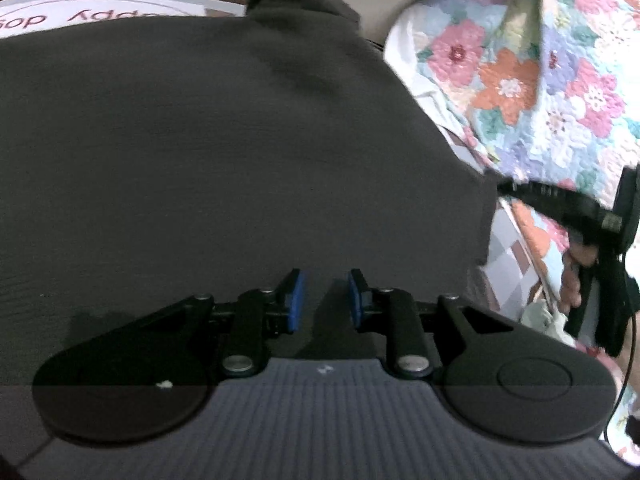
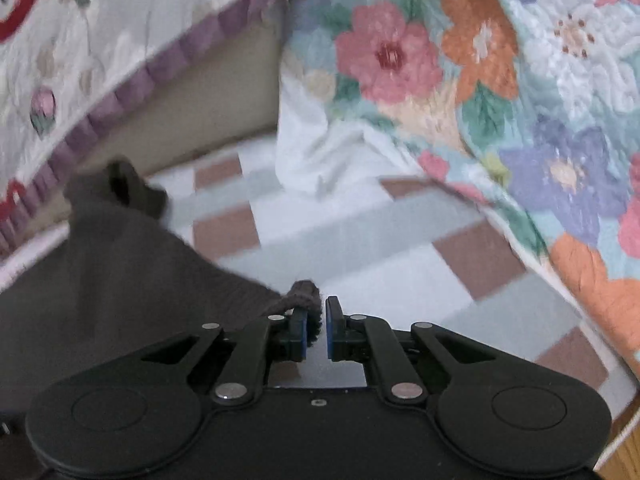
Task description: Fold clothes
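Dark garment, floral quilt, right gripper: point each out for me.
Dark garment (image 1: 224, 152), left wrist view, middle of the spread cloth.
Floral quilt (image 2: 480, 64), right wrist view, orange flower.
Right gripper (image 2: 316, 330), right wrist view, gap between fingertips.

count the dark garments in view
1. A dark garment spreads under the left gripper; its corner sits between the right gripper fingers. Others may be hidden under the quilt.

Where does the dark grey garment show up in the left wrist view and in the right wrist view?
Left wrist view: the dark grey garment fills most of the picture, spread ahead of the left tool.
Right wrist view: it lies at lower left, one corner between the right tool pads.
Shared landmark: the floral quilt, on the right in both.
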### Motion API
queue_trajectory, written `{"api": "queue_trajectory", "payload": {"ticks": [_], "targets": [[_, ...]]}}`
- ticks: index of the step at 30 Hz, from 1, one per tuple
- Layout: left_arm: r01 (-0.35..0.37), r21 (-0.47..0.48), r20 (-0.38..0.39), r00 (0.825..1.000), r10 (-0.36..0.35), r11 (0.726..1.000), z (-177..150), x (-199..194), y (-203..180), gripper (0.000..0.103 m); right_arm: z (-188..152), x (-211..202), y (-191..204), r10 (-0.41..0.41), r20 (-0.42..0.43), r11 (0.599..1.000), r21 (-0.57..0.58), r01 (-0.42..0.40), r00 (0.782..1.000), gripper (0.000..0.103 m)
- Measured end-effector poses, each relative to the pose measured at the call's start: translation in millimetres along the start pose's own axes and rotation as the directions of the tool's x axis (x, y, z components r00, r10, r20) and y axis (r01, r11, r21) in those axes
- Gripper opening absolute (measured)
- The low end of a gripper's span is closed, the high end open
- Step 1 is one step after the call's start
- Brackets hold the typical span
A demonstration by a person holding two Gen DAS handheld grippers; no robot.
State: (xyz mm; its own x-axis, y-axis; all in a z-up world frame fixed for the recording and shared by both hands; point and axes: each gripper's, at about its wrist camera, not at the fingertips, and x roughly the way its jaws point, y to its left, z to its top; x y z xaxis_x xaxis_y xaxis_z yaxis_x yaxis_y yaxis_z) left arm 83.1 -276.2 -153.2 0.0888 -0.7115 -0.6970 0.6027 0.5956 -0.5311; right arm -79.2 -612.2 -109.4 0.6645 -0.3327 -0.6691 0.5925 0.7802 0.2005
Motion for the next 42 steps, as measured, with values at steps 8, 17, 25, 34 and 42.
{"api": "queue_trajectory", "payload": {"ticks": [8, 17, 25, 34, 42], "targets": [[0.006, 0.032, -0.080, 0.997, -0.004, 0.999, -10.9, 7.7, -12.2, 0.028, -6.2, 22.3, -13.4, -0.044, -0.222, 0.997, 0.054, 0.058, 0.974, 0.042], [-0.006, -0.004, -0.088, 0.996, 0.006, 1.000, -9.2, 2.6, -13.2, 0.029, 7.3, -12.9, -38.3, 0.063, -0.148, 0.967, 0.254, -0.024, 0.987, 0.044], [-0.068, -0.027, 0.020, 0.997, 0.069, 0.997, 10.9, -12.7, -11.1, 0.029, 35.2, 23.0, -5.3, 0.138, -0.070, 0.985, 0.118, -0.129, 0.988, 0.044], [-0.175, 0.013, 0.095, 0.980, 0.173, 0.985, 58.6, -26.4, -23.4, 0.033, 58.8, 98.1, 65.4, 0.499, -0.051, 0.842, 0.263, -0.470, 0.865, 0.059], [-0.222, -0.024, 0.101, 0.970, 0.223, 0.975, 84.7, -24.4, 17.9, 0.033, 61.1, 136.5, 111.8, 0.464, -0.140, 0.882, 0.166, -0.442, 0.875, 0.065]]}}
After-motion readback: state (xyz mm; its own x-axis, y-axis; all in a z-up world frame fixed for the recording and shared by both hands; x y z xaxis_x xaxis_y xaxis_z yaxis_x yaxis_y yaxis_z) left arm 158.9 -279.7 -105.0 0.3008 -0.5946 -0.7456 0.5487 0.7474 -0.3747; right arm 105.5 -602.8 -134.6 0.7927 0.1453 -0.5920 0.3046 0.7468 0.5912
